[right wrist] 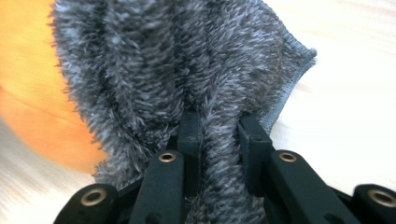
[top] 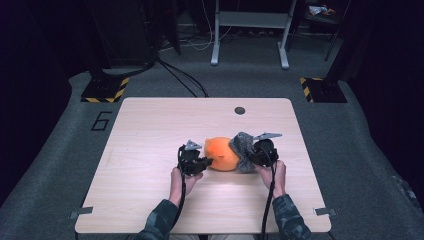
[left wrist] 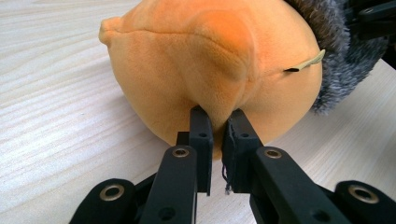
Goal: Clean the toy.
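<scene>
An orange plush toy (top: 222,153) lies in the middle of the wooden table (top: 150,130), with a fuzzy grey cloth (top: 241,146) draped against its right side. My left gripper (top: 207,161) is at the toy's left, shut on a fold of the orange plush (left wrist: 210,70); the jaws (left wrist: 217,128) pinch the fabric at their tips. My right gripper (top: 249,152) is at the toy's right, shut on a fold of the grey cloth (right wrist: 187,60), which runs down between the jaws (right wrist: 219,135). Orange plush (right wrist: 28,93) lies behind the cloth.
A small dark round hole cover (top: 240,110) sits near the table's far edge. Beyond the table, a white frame's legs (top: 250,30) stand on the grey floor, with cables and black stands with yellow-striped bases (top: 105,90) at both sides.
</scene>
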The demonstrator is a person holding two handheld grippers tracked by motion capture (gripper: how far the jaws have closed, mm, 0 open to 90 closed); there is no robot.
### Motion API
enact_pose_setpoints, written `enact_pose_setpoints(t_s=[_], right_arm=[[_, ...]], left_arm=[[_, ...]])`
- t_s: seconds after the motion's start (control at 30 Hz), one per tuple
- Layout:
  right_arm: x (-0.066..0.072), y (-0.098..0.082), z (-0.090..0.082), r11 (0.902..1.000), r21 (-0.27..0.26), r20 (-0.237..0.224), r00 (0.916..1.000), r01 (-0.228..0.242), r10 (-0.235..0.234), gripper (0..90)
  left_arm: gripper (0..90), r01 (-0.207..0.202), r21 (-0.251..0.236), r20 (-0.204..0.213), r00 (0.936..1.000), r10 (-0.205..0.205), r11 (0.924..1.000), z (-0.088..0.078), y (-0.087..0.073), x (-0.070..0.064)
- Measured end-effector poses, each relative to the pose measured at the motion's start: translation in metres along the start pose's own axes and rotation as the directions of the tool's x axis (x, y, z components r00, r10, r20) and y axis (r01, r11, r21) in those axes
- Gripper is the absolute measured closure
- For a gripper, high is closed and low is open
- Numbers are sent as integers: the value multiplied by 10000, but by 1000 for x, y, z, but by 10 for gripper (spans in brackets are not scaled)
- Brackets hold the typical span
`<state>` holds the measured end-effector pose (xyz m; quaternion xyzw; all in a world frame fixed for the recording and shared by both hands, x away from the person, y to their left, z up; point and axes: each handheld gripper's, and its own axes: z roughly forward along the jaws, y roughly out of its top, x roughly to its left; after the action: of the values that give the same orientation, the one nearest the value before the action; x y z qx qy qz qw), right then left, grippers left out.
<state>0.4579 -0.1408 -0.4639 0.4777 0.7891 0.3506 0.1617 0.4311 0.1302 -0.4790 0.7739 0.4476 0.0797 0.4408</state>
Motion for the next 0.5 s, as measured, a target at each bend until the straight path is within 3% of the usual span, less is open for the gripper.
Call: enact_pose_setpoints(t_s=[0.13, 0.33, 0.4, 0.5], right_arm=[[-4, -5, 8, 9984, 382, 181, 9990, -406, 399, 742], [-11, -15, 26, 9930, 1068, 247, 9986, -502, 478, 741], [-11, -15, 25, 9932, 1044, 190, 9985, -524, 507, 741], [-13, -11, 9, 9958, 619, 355, 9972, -678, 657, 742]], left_arm=[[831, 18, 30, -5, 10000, -18, 10000, 0, 0, 1], [831, 74, 8, -19, 10000, -74, 10000, 0, -1, 2], [831, 76, -20, -59, 10000, -77, 10000, 0, -1, 1], [831, 82, -40, -63, 9999, -83, 10000, -1, -1, 1]])
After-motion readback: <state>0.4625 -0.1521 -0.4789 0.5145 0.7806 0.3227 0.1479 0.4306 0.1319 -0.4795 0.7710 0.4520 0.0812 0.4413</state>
